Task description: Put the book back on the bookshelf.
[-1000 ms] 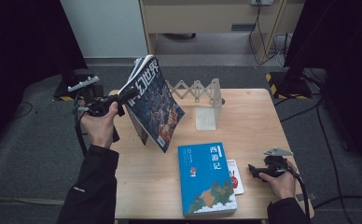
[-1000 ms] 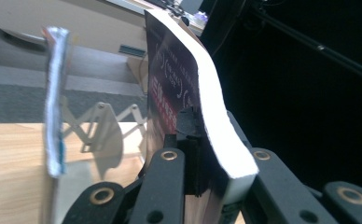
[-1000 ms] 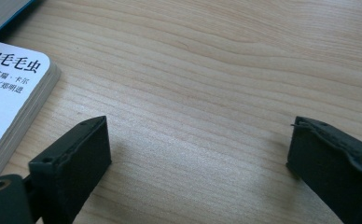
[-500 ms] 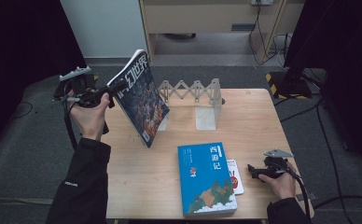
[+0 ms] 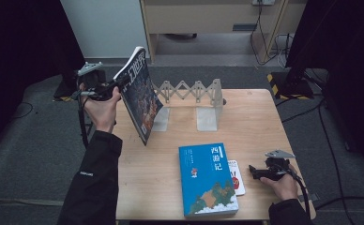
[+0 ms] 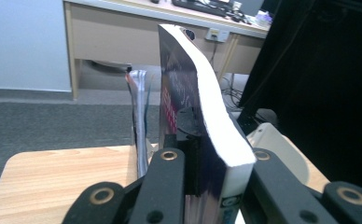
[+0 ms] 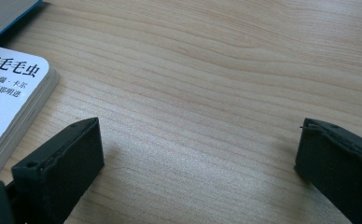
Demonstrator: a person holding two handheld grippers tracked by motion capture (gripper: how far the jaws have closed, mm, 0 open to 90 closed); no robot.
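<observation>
Magazine [image 5: 140, 96], clamped by its spine in the left gripper [image 5: 116, 86], now hangs further left off the table's [image 5: 260, 122] edge than before. Blue book [image 5: 207, 180] lies flat as before. Right gripper [image 5: 253, 170] rests open, unmoved.

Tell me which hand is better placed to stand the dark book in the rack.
Left, probably: its tongs already clamp the dark book beside the rack; the right tongs sit open near the table's front edge.
</observation>
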